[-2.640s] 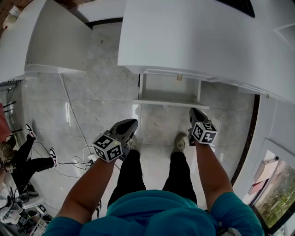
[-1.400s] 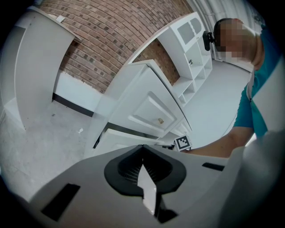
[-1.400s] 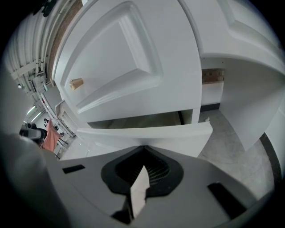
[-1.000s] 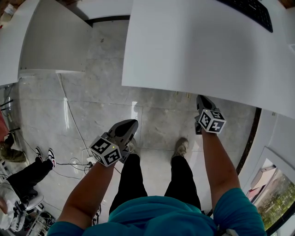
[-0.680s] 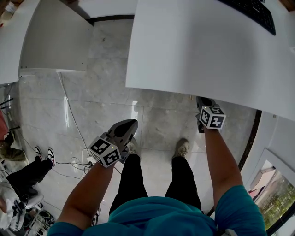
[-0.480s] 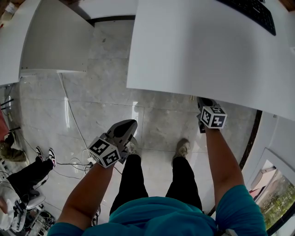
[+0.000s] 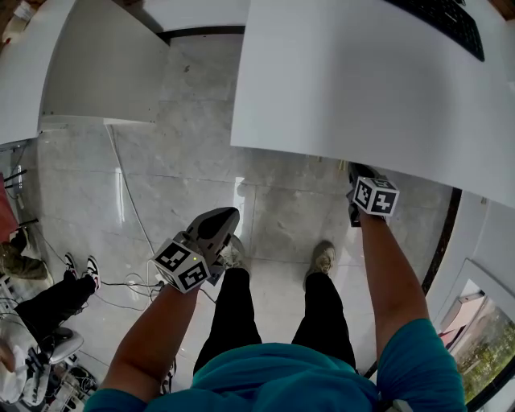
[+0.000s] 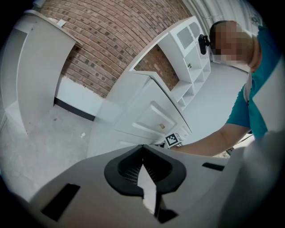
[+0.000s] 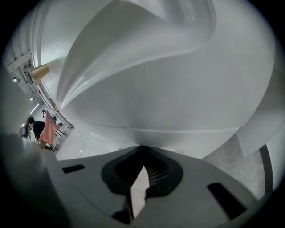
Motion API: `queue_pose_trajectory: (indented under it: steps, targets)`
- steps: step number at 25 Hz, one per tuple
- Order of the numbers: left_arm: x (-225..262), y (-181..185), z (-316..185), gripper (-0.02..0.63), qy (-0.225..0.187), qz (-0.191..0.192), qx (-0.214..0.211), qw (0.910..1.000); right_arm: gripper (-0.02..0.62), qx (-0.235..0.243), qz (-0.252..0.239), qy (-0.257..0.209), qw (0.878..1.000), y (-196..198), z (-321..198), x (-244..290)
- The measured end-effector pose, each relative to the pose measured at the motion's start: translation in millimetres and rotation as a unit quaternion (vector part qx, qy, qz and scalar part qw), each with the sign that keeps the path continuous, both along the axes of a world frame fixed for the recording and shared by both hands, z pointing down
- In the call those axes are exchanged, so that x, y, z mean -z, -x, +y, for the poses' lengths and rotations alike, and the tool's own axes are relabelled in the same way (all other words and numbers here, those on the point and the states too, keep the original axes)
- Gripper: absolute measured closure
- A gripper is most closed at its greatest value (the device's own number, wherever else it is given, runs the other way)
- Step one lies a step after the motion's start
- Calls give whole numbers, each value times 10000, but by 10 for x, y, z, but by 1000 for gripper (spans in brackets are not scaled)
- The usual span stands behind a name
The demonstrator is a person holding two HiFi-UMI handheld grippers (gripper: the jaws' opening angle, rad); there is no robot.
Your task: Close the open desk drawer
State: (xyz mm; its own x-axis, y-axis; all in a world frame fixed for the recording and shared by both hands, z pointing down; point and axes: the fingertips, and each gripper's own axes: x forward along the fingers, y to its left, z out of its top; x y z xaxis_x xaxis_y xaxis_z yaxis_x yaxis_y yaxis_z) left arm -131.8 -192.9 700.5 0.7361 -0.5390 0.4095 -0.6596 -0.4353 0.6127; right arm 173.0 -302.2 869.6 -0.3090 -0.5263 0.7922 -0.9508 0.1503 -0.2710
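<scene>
In the head view the white desk [image 7: 362,88] fills the upper right, and its top hides the drawer. My right gripper [image 7: 355,170] is shut and empty, with its tips tucked under the desk's near edge. In the right gripper view, the right gripper [image 9: 142,151] sits close against a plain white panel [image 9: 156,89]. My left gripper [image 7: 228,215] hangs shut and empty over the floor, left of the desk. The left gripper view shows the left gripper [image 8: 143,149] facing a white drawer front [image 8: 151,113] with a small knob [image 8: 162,127]. The right gripper's marker cube [image 8: 172,140] lies just below that knob.
A keyboard [image 7: 451,22] lies at the desk's far right. A second white desk [image 7: 96,64] stands at the left. Cables [image 7: 129,209] trail over the marble floor, and another person's legs [image 7: 48,298] are at the lower left. White shelving [image 8: 191,67] stands against a brick wall.
The open drawer seen below the desk edge 2.6 s ago is now out of sight under the top. My right gripper has moved forward to the desk edge. The left gripper has hardly moved.
</scene>
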Motion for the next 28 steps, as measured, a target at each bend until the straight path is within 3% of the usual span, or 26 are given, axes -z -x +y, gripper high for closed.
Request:
queue_pose_trajectory:
  steps: [4,11,19,28]
  targets:
    - [23,16,89,591,23,-11,59,10000,574,288,134,-54,9995,67,106,96]
    - [410,-147,204,591,-216,50,-166,9996,574,333,-50,-302,9990,269,437,622]
    - [1123,-196,294,591,-654,22,-306,9974,574,480,-299,-669,9962,489,862,1479]
    - [1961,-267,474,591,-1055,83,-312,9939,574,687,-422,-1304,9882,431,1131,2690]
